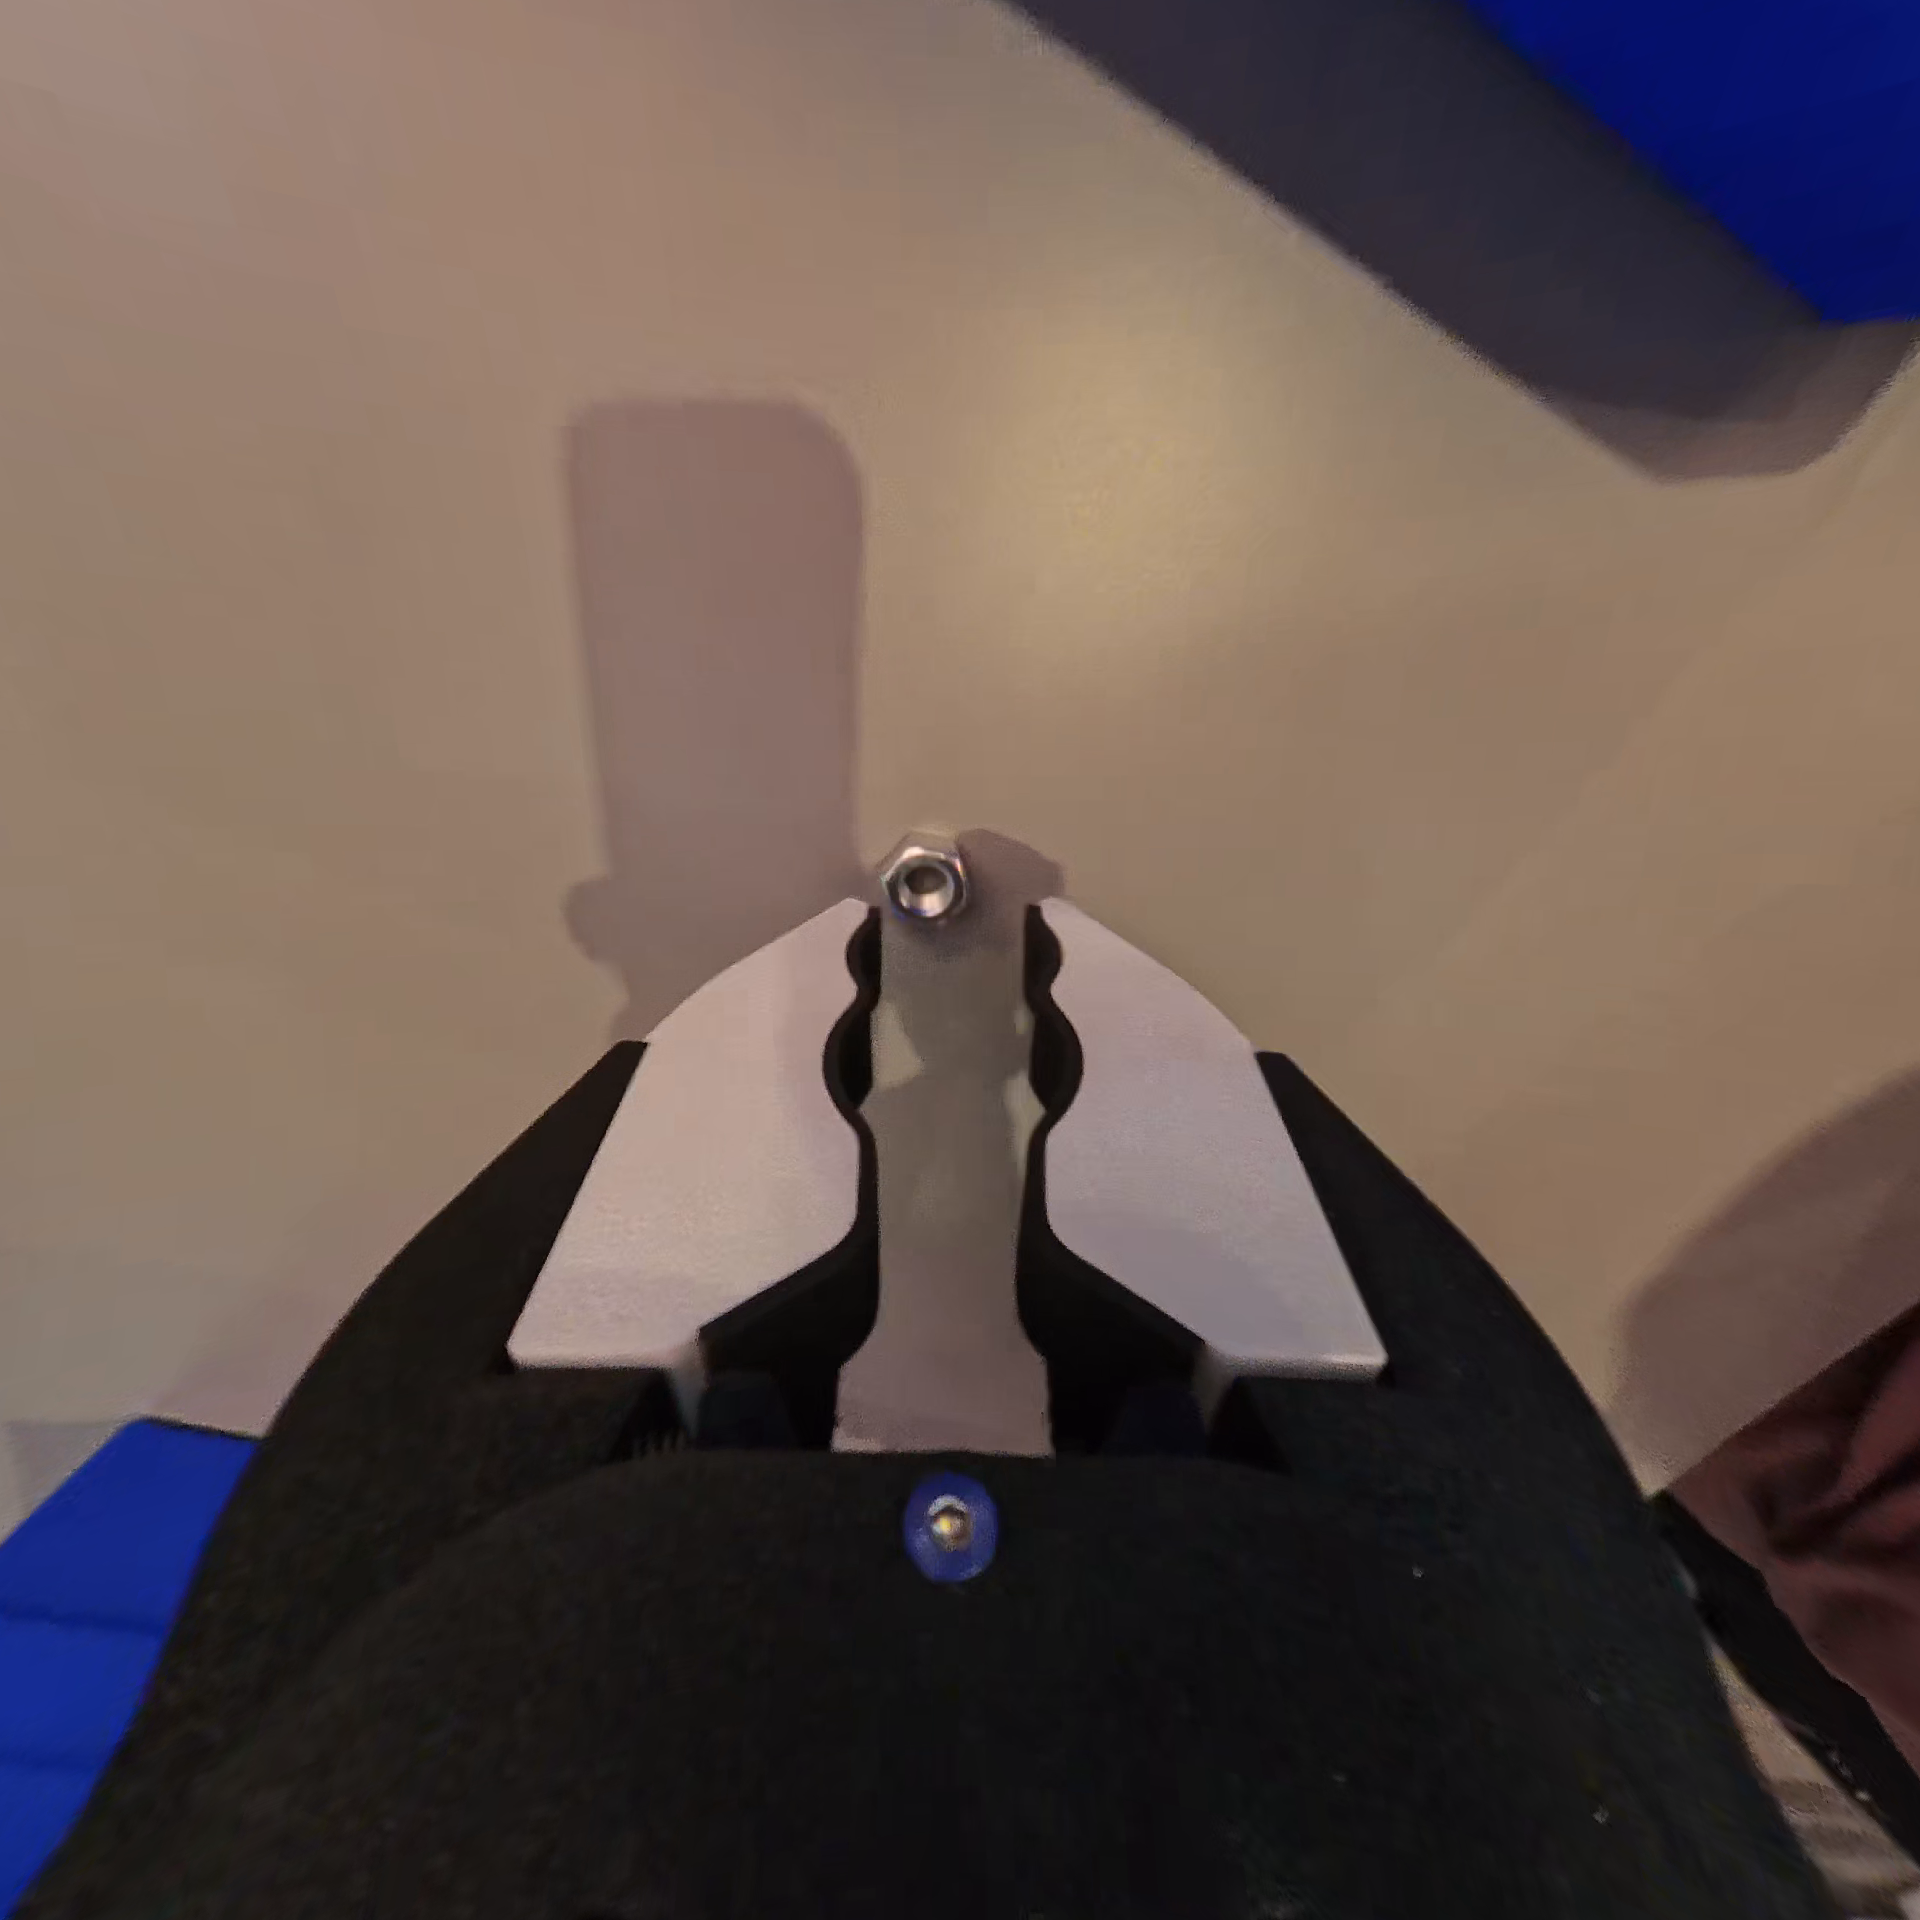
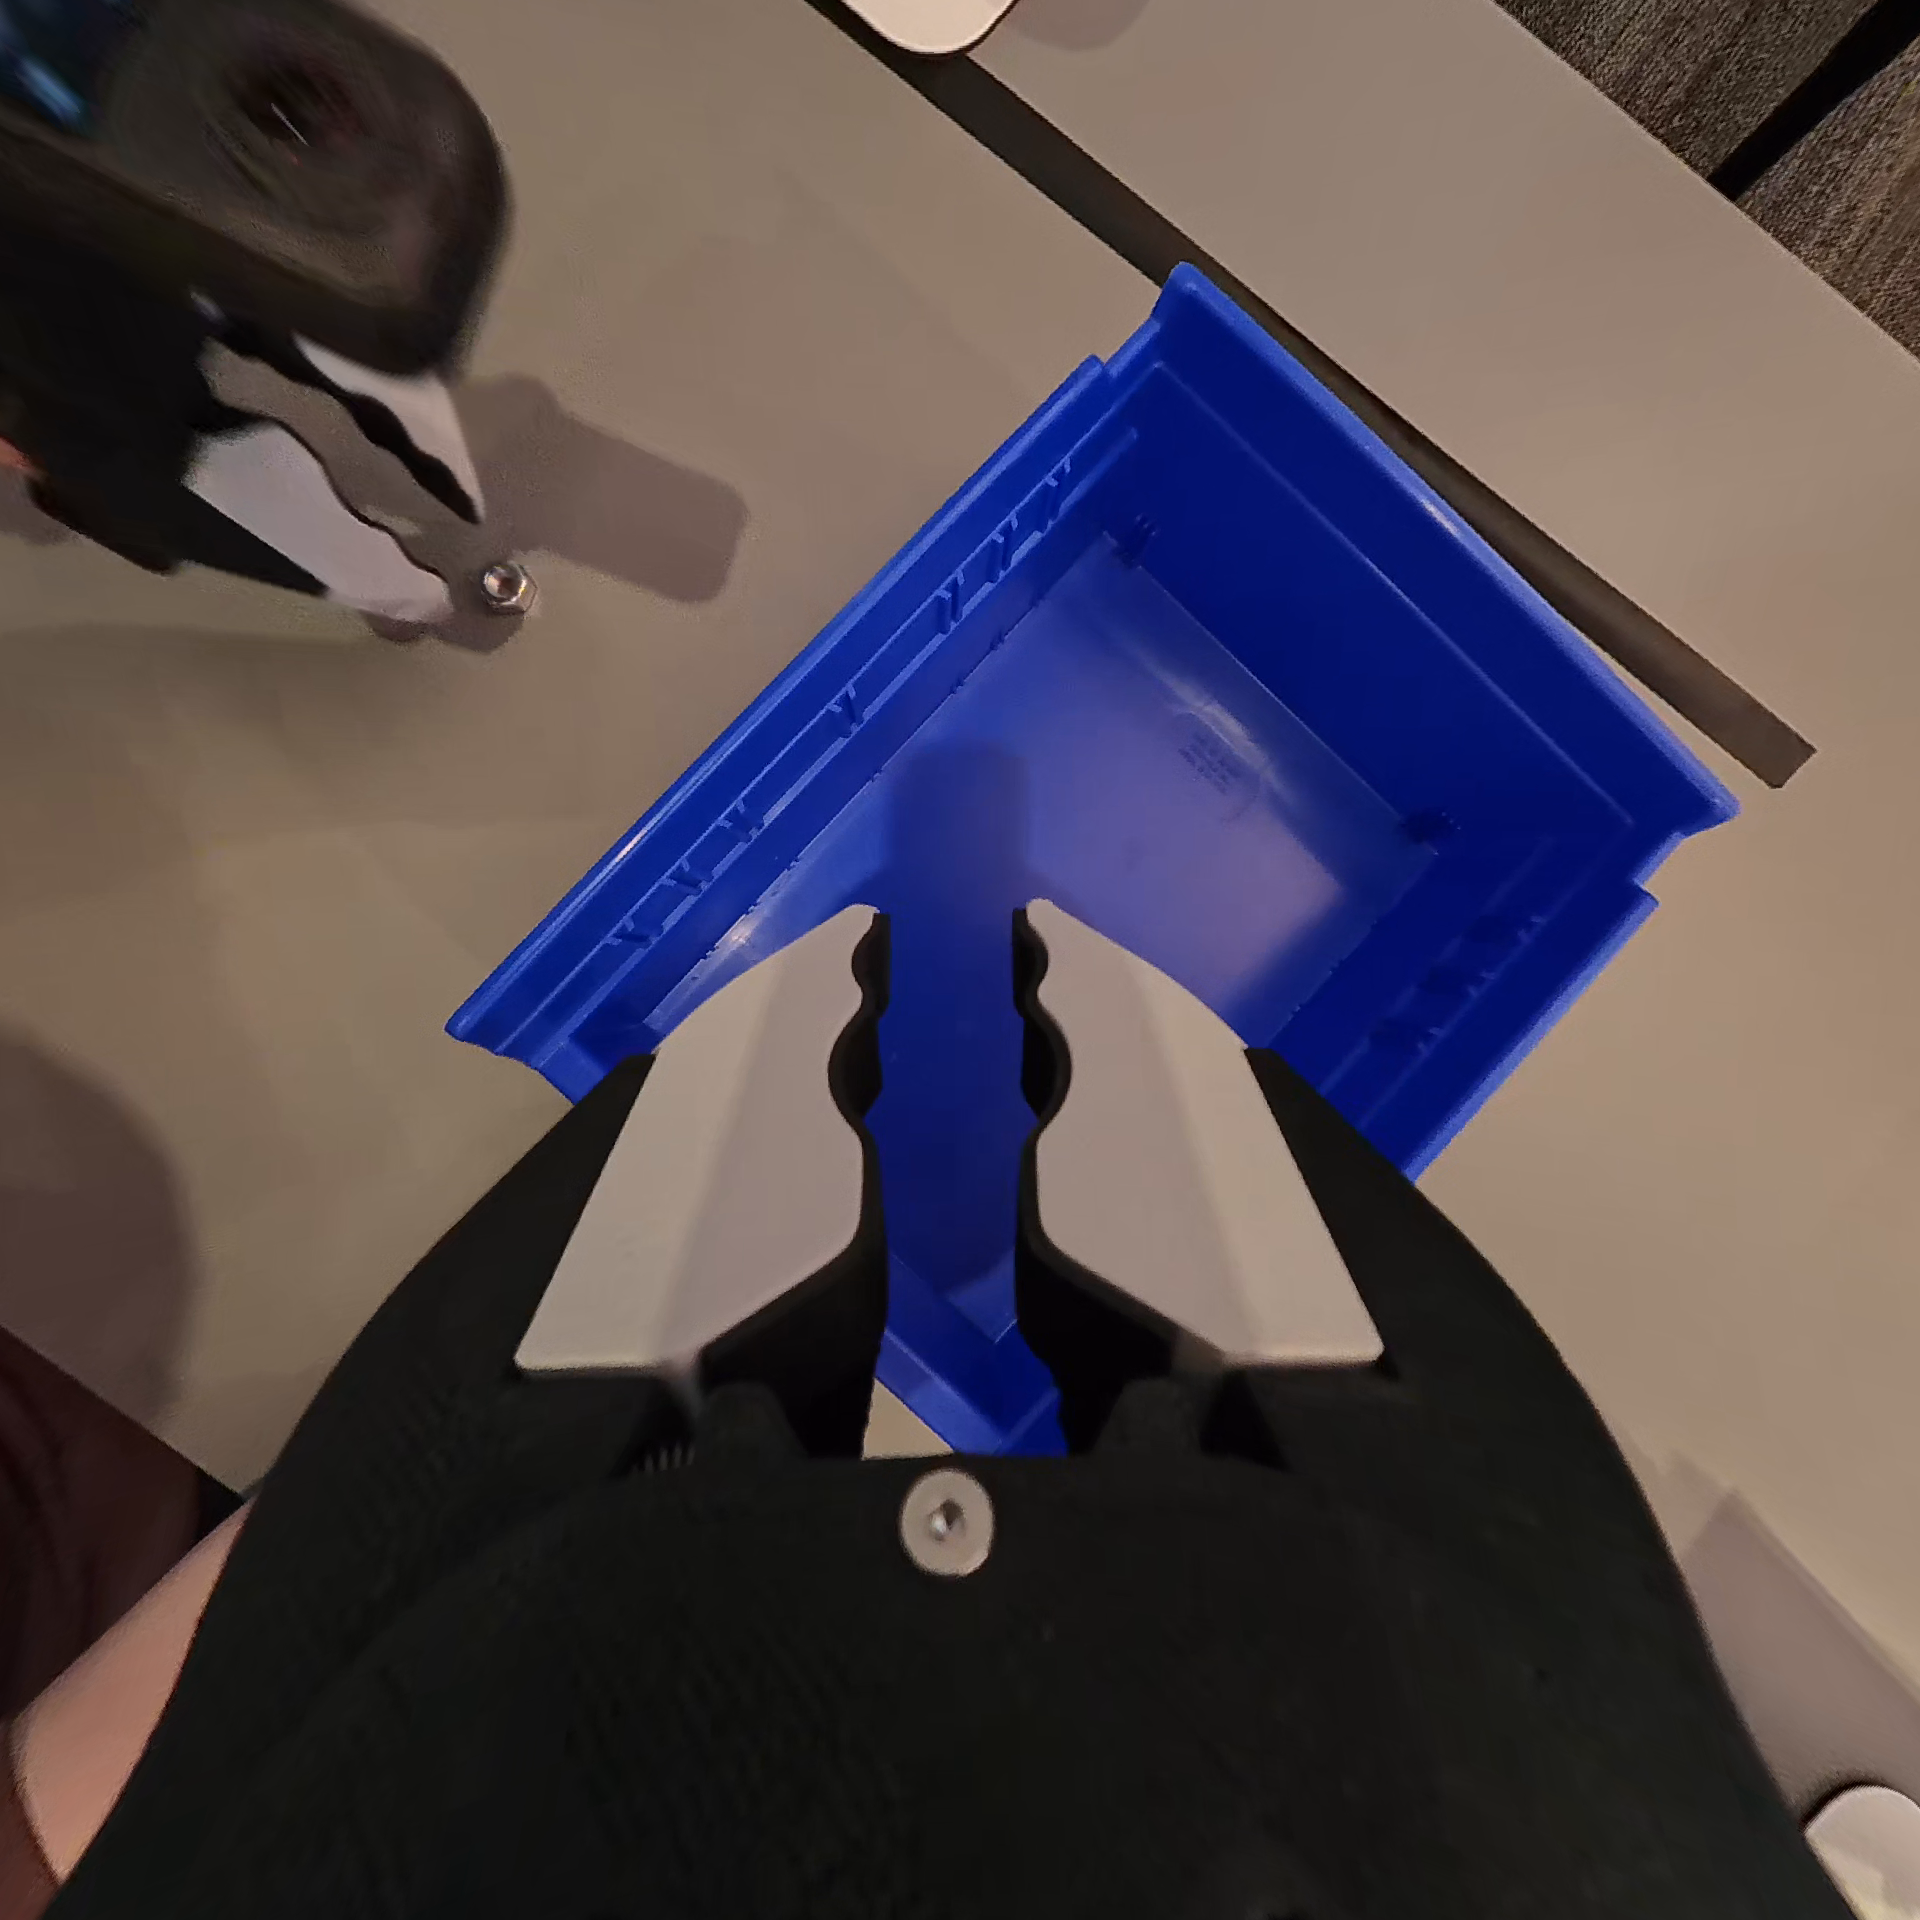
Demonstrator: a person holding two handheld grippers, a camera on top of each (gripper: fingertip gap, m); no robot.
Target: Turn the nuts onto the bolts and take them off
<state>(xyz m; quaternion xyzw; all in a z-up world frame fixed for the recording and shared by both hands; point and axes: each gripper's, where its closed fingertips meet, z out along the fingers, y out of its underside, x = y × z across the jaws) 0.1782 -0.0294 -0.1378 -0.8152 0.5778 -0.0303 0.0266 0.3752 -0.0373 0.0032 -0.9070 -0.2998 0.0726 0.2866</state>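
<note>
Tongs on the left [image 1: 951,914] are held parted and empty, with a small silver hexagonal steel nut [image 1: 923,881] lying on the plain beige worktop [image 1: 1351,831] just ahead of the tips and a little toward the left finger. The nut is not yet between the jaws; whether the left fingertip touches it cannot be told. Its flat face is turned upward, so the threaded hole is seen nearly from above and its axis is judged to stand roughly upright from the worktop. No long axis is offered by so squat a part; only the pairs of opposite flats matter for a grip.

Right tongs [image 2: 951,914] are likewise released and carry nothing, and are held over the open blue plastic storage bin [image 2: 1455,644], whose floor appears bare below the tips. From these tongs the nut [image 2: 508,587] lies well apart, ahead and far to the left, beside the left tongs [image 2: 447,551].

The left tongs are therefore judged the nearer by far. A short advance, slightly leftward, would be needed to bring the nut between the jaws. No bolt is visible in either view.
</note>
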